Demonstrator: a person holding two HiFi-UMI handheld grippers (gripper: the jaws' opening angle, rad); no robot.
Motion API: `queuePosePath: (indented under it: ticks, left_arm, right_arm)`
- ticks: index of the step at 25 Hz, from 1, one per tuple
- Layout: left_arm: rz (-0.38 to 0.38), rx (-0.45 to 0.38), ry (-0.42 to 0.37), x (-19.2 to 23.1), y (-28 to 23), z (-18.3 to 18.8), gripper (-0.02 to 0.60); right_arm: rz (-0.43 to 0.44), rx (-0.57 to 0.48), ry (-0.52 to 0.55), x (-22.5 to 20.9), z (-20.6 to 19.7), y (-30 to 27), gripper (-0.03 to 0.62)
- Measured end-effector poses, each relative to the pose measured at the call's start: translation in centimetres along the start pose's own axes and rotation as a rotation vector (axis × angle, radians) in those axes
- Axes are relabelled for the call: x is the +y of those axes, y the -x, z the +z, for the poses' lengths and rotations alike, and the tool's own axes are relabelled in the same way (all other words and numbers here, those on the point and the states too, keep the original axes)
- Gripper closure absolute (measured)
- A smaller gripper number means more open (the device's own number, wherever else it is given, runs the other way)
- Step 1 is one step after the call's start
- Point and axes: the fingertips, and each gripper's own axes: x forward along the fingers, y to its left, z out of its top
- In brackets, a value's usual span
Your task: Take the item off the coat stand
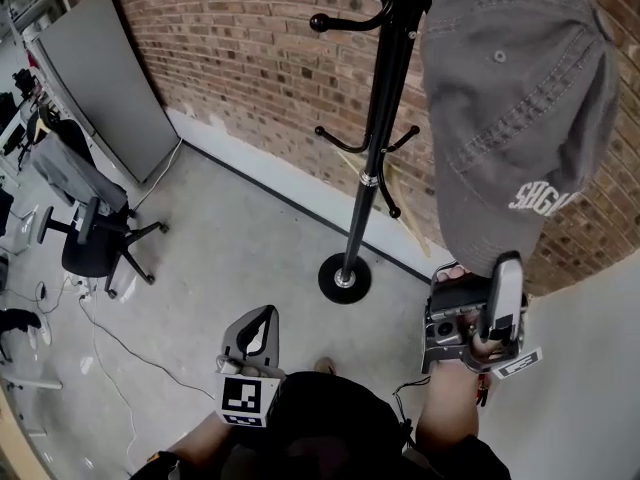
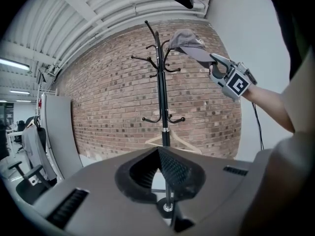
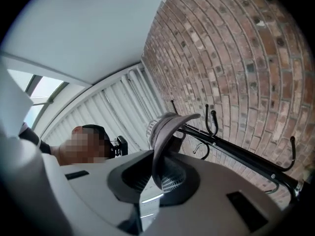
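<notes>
Right gripper (image 3: 161, 175) clamped on the curved brim of a grey cap (image 3: 167, 127), brim pinched edge-on between the two pads. Jaw tips hidden in the head view under the cap's crown, with only the gripper's body and marker cube (image 1: 517, 363) showing below it. Cap high up, just right of the black coat stand (image 1: 378, 138) and close by its top hooks (image 2: 142, 59) – impossible to tell whether fabric and hook touching or apart. Top of the stand cut off by the head view's upper edge. Pale lettering on the cap's side, too small to read. Right forearm (image 1: 445, 408) bare, raised from the near right, gripper pointing steeply up toward the stand's top.

Left gripper (image 2: 158, 154) with jaw tips together and nothing between them; floor (image 1: 230, 258) and the stand's round base (image 1: 345, 278) visible through the gap lower down. Left hand low, near the body, mostly hidden beneath that gripper's own cube; gripper roughly level, aimed at the stand's pole.

Farther out – brick wall (image 1: 250, 58) behind the stand, pale wooden hanger (image 2: 187, 146) low against it. Grey panel (image 1: 105, 78) leaning on the wall at far left, black office chair (image 1: 95, 243) near it, thin cable (image 1: 120, 353) trailing across the floor.
</notes>
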Motion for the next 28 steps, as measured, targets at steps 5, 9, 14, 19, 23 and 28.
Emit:
queuePosePath:
  ticks: [5, 9, 14, 19, 23, 28]
  left_arm:
    - [0.011, -0.024, 0.007, 0.2, 0.8, 0.1, 0.557]
    - [0.041, -0.032, 0.025, 0.7, 1.5, -0.2, 0.557]
    - [0.106, -0.052, 0.064, 2.3, 3.2, -0.3, 0.557]
    - [0.188, -0.072, 0.096, 4.5, 5.8, -1.2, 0.557]
    - [0.254, -0.041, 0.135, 5.7, 6.8, -2.6, 0.557]
    - [0.304, 0.005, 0.181, 7.6, 9.1, -5.0, 0.557]
  right_arm:
    - [0.072, 0.04, 0.076, 3.5, 0.2, -2.6, 0.565]
    - [0.156, 0.065, 0.086, 5.1, -0.2, -5.6, 0.565]
    - [0.246, 0.146, 0.075, 6.2, -3.0, -10.3, 0.565]
    - [0.241, 0.247, -0.029, 5.8, -9.1, -11.6, 0.565]
    - [0.138, 0.318, -0.188, 2.6, -14.0, -8.3, 0.565]
    - [-0.083, 0.416, -0.366, -0.8, -21.8, -1.9, 0.563]
